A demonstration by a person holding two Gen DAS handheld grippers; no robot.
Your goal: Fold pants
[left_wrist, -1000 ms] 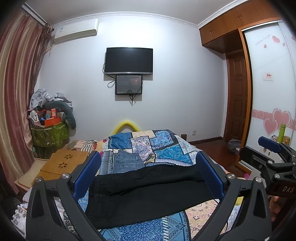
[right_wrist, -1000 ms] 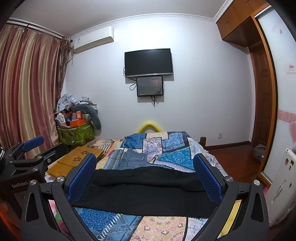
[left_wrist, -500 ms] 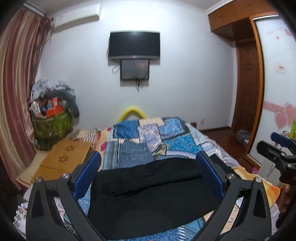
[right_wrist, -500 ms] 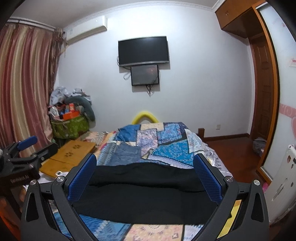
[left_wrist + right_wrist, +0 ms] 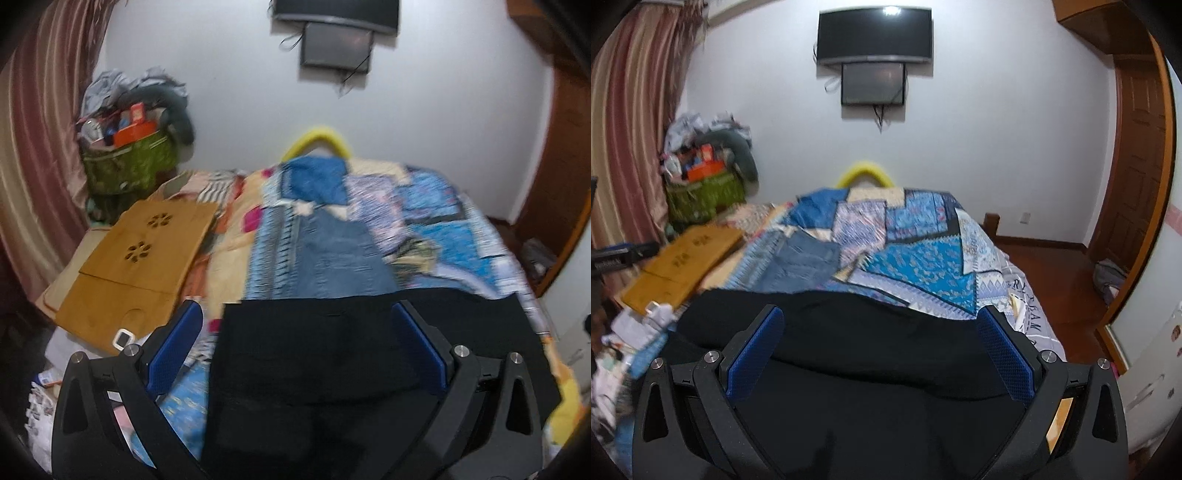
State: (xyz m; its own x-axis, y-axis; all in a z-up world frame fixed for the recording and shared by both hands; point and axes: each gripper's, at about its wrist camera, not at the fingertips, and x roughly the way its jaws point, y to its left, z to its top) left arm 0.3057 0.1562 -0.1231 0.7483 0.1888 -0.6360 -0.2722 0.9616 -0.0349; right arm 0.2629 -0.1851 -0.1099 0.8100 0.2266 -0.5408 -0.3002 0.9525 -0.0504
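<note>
Both claws, left (image 5: 295,350) and right (image 5: 882,354), gape over limp black pants (image 5: 871,343) at the bed's (image 5: 923,273) near edge; pinch the corners.

- Left gripper (image 5: 295,343): black angular frame, triangular cut-outs, silver round screws, blue textured pads (image 5: 173,350).
- Right gripper (image 5: 882,347): identical black frame; blue dimpled pads (image 5: 1004,360); silver screws.

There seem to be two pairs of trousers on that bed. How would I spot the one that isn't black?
Start at the bed with the blue patchwork quilt. The black pants lie across its near end; just beyond their far edge, toward the left side, rest the folded jeans. They are faded blue denim, plain against the patterned quilt and far lighter than the black pair.
</note>
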